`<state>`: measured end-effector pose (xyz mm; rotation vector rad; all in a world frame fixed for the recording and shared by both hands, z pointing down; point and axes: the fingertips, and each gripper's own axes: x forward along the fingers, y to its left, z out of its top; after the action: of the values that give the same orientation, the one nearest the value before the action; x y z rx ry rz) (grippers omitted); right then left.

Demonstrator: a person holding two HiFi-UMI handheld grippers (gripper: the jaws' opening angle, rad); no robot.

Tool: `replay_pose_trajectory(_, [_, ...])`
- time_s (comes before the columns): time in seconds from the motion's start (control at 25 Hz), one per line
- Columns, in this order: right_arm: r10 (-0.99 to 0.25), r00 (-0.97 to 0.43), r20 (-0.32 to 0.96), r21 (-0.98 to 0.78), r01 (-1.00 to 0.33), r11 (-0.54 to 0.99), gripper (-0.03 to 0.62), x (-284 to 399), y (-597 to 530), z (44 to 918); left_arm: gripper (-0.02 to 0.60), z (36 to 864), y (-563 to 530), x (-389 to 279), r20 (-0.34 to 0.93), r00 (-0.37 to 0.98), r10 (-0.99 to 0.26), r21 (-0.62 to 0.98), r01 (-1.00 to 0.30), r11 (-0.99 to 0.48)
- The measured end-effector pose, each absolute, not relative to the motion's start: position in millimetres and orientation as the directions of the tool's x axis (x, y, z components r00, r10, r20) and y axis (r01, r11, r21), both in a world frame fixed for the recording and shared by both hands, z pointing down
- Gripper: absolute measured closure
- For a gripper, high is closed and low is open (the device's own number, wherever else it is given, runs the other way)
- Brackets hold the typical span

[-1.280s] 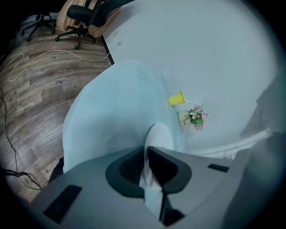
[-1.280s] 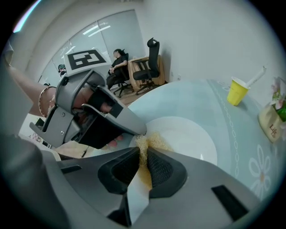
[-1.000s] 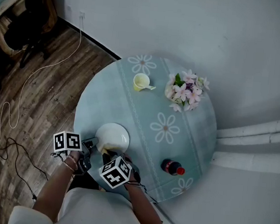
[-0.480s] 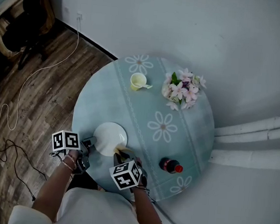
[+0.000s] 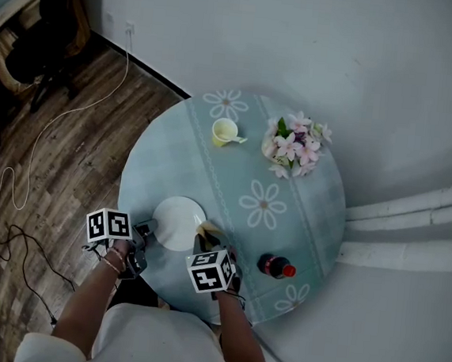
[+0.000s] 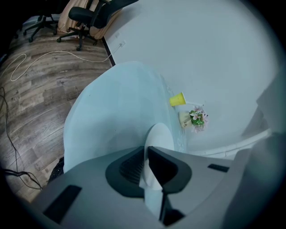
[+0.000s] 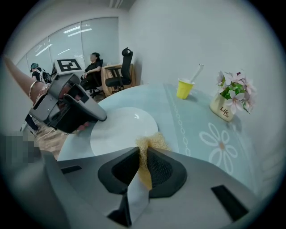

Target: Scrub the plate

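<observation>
plate: white plate [image 5: 176, 221] lies flat on the round pale-blue table [image 5: 172, 163], near-left part of the top.
left gripper: left gripper [image 5: 148, 231] sits at the plate's near-left rim. Jaws narrow, pinched on the rim, with the plate edge running between the pads.
right gripper: right gripper [image 5: 205, 244] is just right of the plate. Jaws narrow, clamped on a yellow-tan scrubber pad [image 5: 208, 231].
scrubber pad: frayed tuft sticks out past the jaw tips, at the plate's right rim. Can't tell if it touches the plate.
cup: yellow cup [image 5: 226, 132] on the far side, white stick [image 7: 196, 73] standing in it.
flowers: pot of pink flowers [image 5: 294, 147] far-right, near the cup.
bottle: dark bottle [image 5: 276, 267], red cap, near-right, apart from the right gripper.
floor: wood floor [image 5: 71, 137] to the left, cables [image 5: 29, 165] lying on it.
</observation>
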<state>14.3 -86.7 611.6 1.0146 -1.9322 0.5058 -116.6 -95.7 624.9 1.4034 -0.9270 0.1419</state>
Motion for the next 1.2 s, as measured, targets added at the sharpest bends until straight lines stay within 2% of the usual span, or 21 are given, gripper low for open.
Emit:
replay_pose_trajectory(0.2, [-0.474,-0.281,0.835,0.045,-0.823,0.567,0.534,16.4,-101.9,610.9,0.546,625.1,-96.4,-117.2,0.622,0.656,-0.427,0.775,-0.593,0.218])
replay_pose_trajectory(0.32, [-0.525,-0.267,0.808,0.062,-0.848,0.526,0.534,23.2,-108.4,598.5,0.546,625.3,-94.5,-115.9,0.629,0.648,-0.430,0.767,-0.607,0.209])
replay_pose_trajectory(0.64, [-0.607,-0.291,0.739,-0.016,-0.909,0.416,0.534,43.7,-105.0,564.2,0.546,623.4,-95.7,-116.8,0.649,0.611,-0.452,0.735,-0.657,0.167])
replay_pose_trajectory(1.08, [-0.650,-0.298,0.699,-0.066,-0.932,0.356,0.534,66.6,-74.4,539.5,0.546,622.8,-93.9,-118.9,0.627,0.597,-0.500,0.757,-0.618,0.211])
replay_pose_trajectory(1.16, [-0.660,-0.293,0.692,-0.064,-0.935,0.348,0.534,72.2,-74.2,534.9,0.537,619.9,-94.4,-119.3,0.616,0.587,-0.526,0.762,-0.614,0.206])
replay_pose_trajectory(1.2, [-0.663,-0.289,0.691,-0.064,-0.938,0.341,0.534,75.0,-74.0,533.7,0.513,617.5,-95.0,-118.2,0.605,0.586,-0.539,0.766,-0.612,0.195])
